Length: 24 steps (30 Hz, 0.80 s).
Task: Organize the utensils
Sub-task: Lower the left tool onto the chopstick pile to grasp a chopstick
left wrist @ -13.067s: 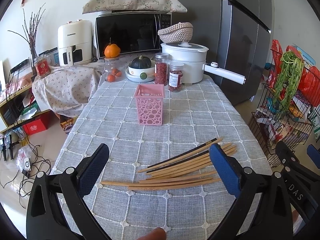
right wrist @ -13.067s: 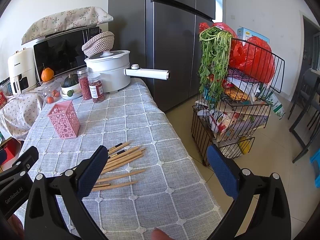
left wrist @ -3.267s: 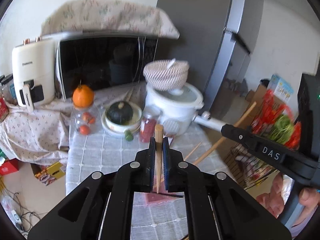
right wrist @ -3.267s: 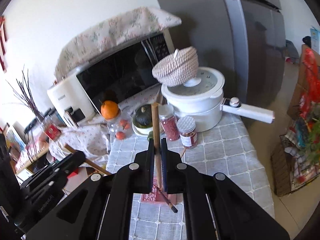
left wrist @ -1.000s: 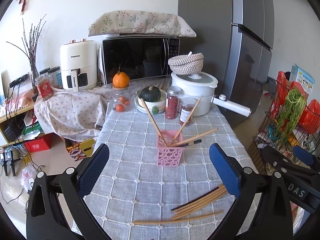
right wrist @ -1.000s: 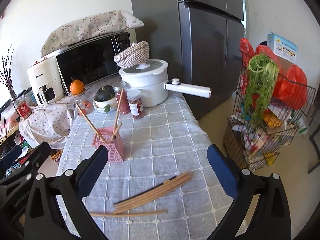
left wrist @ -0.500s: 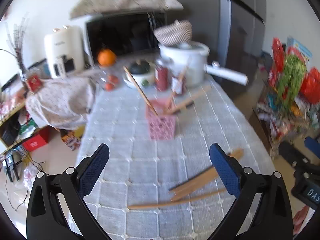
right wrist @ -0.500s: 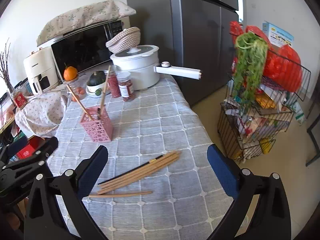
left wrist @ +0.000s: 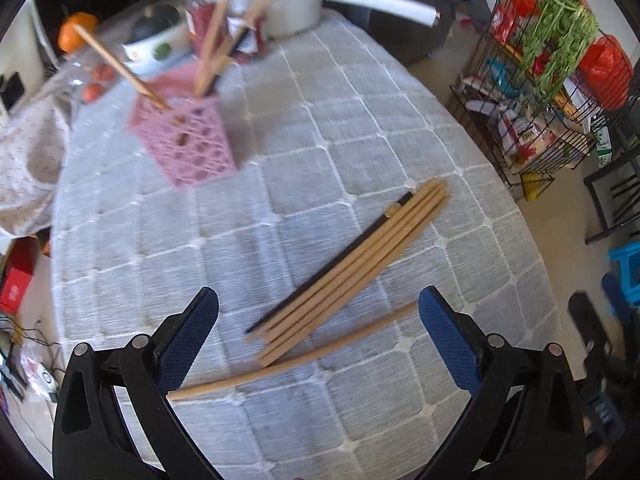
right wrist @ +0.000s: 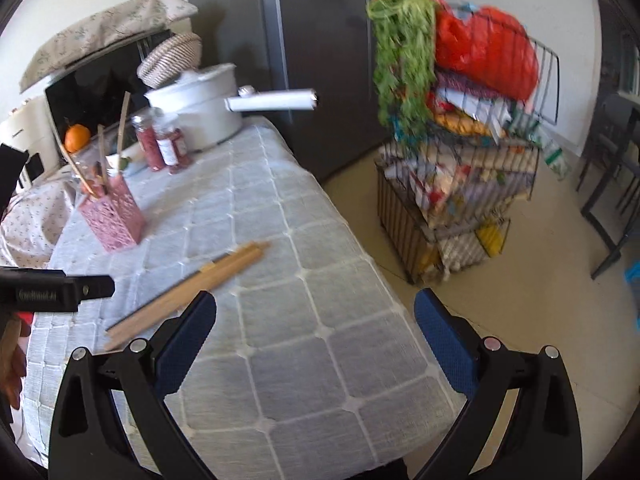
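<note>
- Left wrist view: left gripper [left wrist: 318, 334] released, hovering over the chopstick bundle [left wrist: 348, 268] on the tablecloth [left wrist: 320, 148].
- Pink holder [left wrist: 186, 142] beyond the bundle holds upright chopsticks.
- Right gripper [right wrist: 314, 336] spread, empty, right of the bundle.

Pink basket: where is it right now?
Left wrist view: pink basket stands upper left on the grey tablecloth, chopsticks sticking out of it, in front of the jars, beyond the loose chopstick bundle.
</note>
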Tool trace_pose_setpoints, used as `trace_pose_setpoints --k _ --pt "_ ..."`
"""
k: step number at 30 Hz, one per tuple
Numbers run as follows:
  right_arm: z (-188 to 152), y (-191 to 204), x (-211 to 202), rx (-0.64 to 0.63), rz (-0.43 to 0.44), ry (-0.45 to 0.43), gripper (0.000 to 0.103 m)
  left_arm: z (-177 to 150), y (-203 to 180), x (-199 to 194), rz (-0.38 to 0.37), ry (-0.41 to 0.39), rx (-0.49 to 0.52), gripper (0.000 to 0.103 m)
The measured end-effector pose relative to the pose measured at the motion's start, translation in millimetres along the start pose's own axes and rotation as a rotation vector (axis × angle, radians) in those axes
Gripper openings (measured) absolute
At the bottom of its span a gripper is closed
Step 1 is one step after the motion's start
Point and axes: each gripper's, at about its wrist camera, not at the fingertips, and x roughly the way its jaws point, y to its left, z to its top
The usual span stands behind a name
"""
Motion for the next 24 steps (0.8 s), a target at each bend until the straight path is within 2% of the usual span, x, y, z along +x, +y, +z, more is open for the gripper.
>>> trace_pose_setpoints --k 6,8,11,14,19,22,24 --pt "-2 -16 13 0.093 0.038 0.09 0.097 20 -34 28 -0.007 0.028 0.062 0.096" --pt "-3 -19 15 0.114 0.048 0.109 0.097 25 -45 35 0.027 0.007 0.085 0.095" --pt "-3 -21 20 0.136 0.08 0.15 0.097 36 -57 48 0.083 -0.012 0.114 0.084" --pt "-4 -21 24 0.141 0.1 0.179 0.097 51 -58 67 0.092 0.043 0.116 0.077" --pt "-4 -24 29 0.161 0.129 0.218 0.097 77 -53 88 0.064 0.143 0.103 0.075" --pt "-6 -27 33 0.184 0.148 0.251 0.097 84 -50 99 0.055 0.212 0.109 0.068" --pt "-6 -29 36 0.203 0.159 0.267 0.097 85 -49 104 0.055 0.23 0.119 0.066"
